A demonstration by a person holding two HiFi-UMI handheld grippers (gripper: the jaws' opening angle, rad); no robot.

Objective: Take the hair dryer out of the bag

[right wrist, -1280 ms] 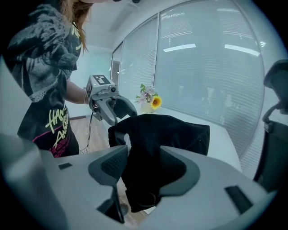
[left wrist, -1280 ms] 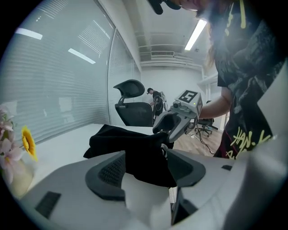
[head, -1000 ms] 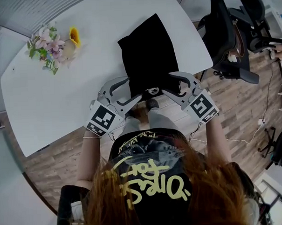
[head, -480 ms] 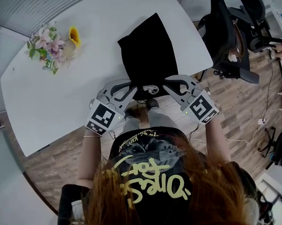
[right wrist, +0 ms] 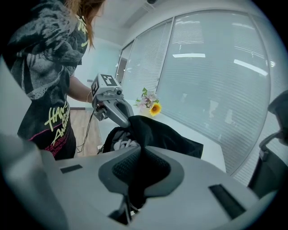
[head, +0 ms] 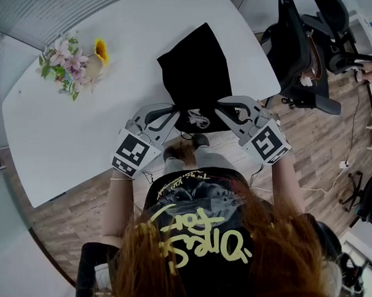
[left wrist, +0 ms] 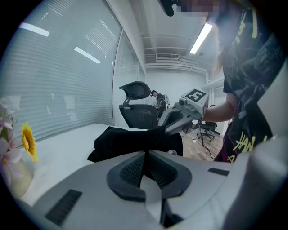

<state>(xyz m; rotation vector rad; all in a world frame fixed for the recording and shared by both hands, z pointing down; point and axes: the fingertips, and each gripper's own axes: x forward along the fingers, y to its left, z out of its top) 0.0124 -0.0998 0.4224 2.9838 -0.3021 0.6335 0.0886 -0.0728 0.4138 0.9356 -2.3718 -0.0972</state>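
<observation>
A white rounded table [head: 81,137] carries a black cloth bag [head: 195,70] at its near edge, with the mouth toward the person. The grey left gripper [head: 176,112] and grey right gripper [head: 220,106] are closing their jaws on opposite sides of the mouth, with fabric pinched between the pads. The pale hair dryer [head: 199,118], cord coiled, sits inside the open mouth.

t-shirt [head: 189,231]: black, short-sleeved | print [head: 194,190]: grey graphic | lettering [head: 202,239]: large, yellow, brush-style

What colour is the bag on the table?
The bag is plain black with no visible pattern, and it shows best in the head view.
</observation>
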